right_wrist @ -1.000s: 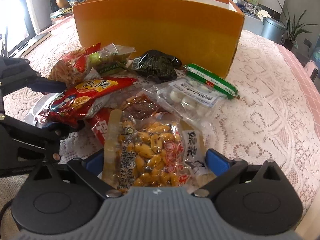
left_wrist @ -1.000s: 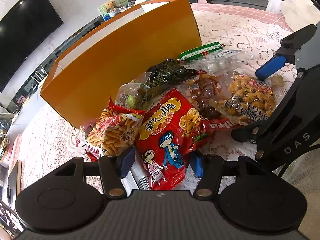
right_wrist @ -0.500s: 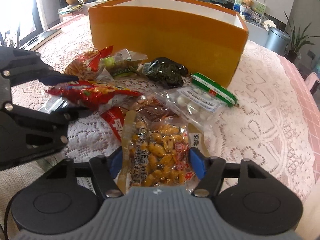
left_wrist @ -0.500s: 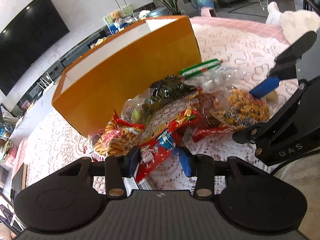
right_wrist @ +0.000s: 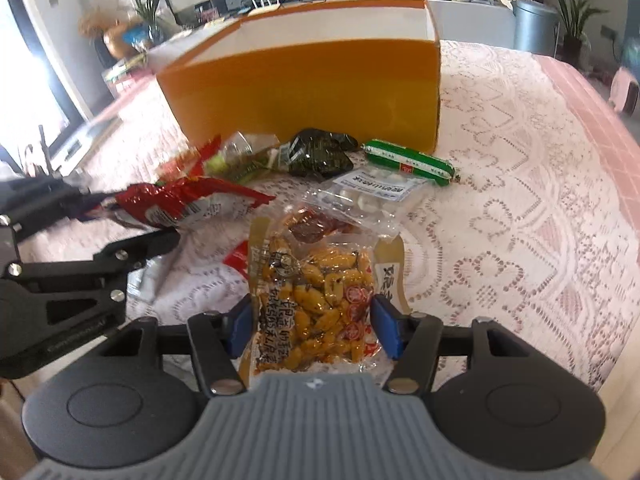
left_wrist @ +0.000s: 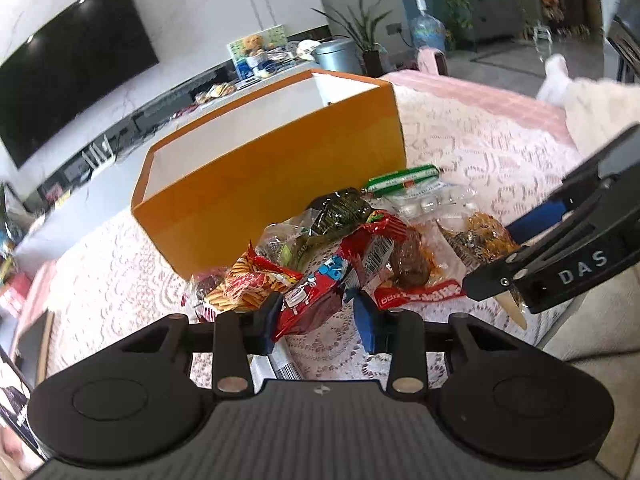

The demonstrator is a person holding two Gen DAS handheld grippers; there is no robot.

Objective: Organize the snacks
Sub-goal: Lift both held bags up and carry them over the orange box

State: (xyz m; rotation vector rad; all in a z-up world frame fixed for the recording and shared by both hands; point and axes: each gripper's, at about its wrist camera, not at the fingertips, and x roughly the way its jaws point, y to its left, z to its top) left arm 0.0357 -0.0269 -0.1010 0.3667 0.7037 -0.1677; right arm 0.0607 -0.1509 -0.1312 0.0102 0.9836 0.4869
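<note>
Landmark: the orange box [left_wrist: 272, 184], open-topped, standing on the lace-covered worktop [right_wrist: 520, 200].

In front of the box's left end, the left hand-held gripper [left_wrist: 316, 316] has its jaws closing on a red bag [left_wrist: 320, 284]; both blue pads [left_wrist: 366, 322] press the bag's crumpled near end, and the bag slants up from them toward the box. Just left of it, nearer the box's left corner, lies a chips bag [left_wrist: 248, 286]. Behind the red bag, close to the box wall, sit a clear green-tinted packet [right_wrist: 248, 156] and a dark packet [right_wrist: 320, 152]; motion blur makes their contents hard to read.

In front of the box's right end, a green sausage [right_wrist: 408, 162] lies near the corner, with a clear packet of white sweets [right_wrist: 372, 196] just in front of it. Nearer the camera, the right hand-held gripper [right_wrist: 312, 330] is about half spread and closing, its pads pinching the sides of a yellow nut packet [right_wrist: 316, 296]. A brown snack pack [right_wrist: 312, 226] peeks out from behind that packet's far edge.
</note>
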